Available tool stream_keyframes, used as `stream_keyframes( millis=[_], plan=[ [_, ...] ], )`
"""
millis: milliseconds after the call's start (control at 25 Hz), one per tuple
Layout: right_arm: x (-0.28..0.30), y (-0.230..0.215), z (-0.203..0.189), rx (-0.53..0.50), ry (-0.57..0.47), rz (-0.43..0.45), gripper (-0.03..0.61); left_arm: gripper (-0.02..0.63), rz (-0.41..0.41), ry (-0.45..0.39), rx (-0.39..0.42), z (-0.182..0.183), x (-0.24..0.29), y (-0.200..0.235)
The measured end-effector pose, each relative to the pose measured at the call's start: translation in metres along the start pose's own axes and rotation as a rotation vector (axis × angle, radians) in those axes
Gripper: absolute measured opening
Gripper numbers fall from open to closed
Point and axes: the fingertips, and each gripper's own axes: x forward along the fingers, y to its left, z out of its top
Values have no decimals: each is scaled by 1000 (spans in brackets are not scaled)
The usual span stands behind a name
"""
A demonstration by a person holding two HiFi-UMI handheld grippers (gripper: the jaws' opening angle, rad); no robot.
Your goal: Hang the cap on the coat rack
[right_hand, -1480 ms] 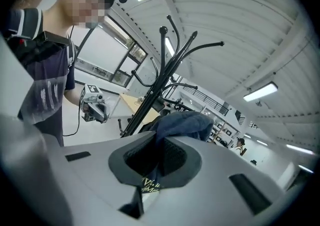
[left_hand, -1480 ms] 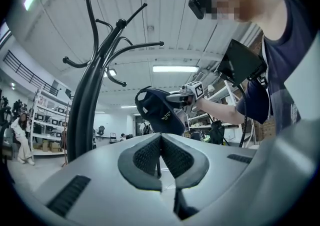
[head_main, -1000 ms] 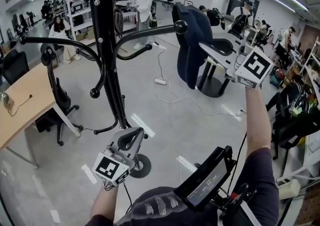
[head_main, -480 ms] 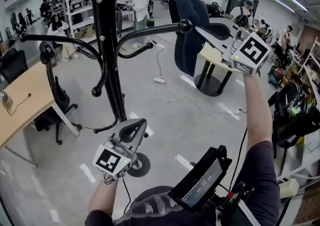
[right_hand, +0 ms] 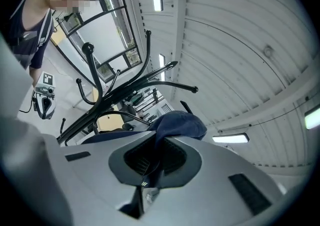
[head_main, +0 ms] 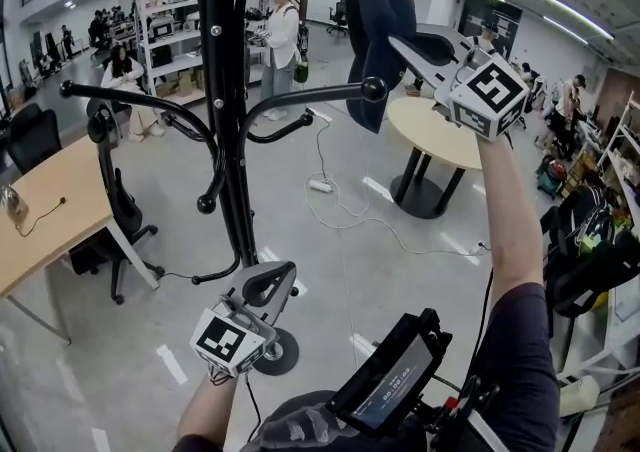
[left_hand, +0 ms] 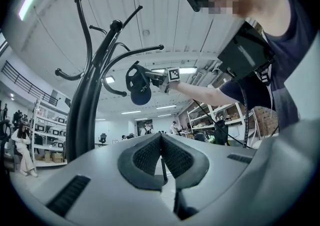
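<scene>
One cap (head_main: pixel 372 35), clamped in the fingers of the right gripper (head_main: pixel 398 42), has risen since a second ago beside a hook (head_main: pixel 373 90) of the single coat rack (head_main: pixel 226 140); the left gripper (head_main: pixel 282 275), fingers clenched empty, sits low by the rack.

Smooth, glossy black metal tubing on the coat rack (head_main: pixel 222 90). Soft, matt navy cloth for the cap (head_main: pixel 375 30). Matt grey plastic shells, ribbed black pads (left_hand: pixel 145 157), on left hand-held gripper (left_hand: pixel 161 145) and right hand-held gripper (right_hand: pixel 154 152). Polished grey floor (head_main: pixel 400 230); pale wood-look bench (head_main: pixel 50 200) top.
</scene>
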Motion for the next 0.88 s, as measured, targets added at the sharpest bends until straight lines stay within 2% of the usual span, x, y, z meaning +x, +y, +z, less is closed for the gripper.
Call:
stream_keyframes(
  millis=[360, 880],
  plan=[
    [9, -14, 21, -15, -46, -22, 11, 2, 35, -2, 19, 5, -6, 8],
    [10, -39, 59, -66, -98, -86, 11, 2, 44, -2, 18, 5, -13, 12]
  ],
)
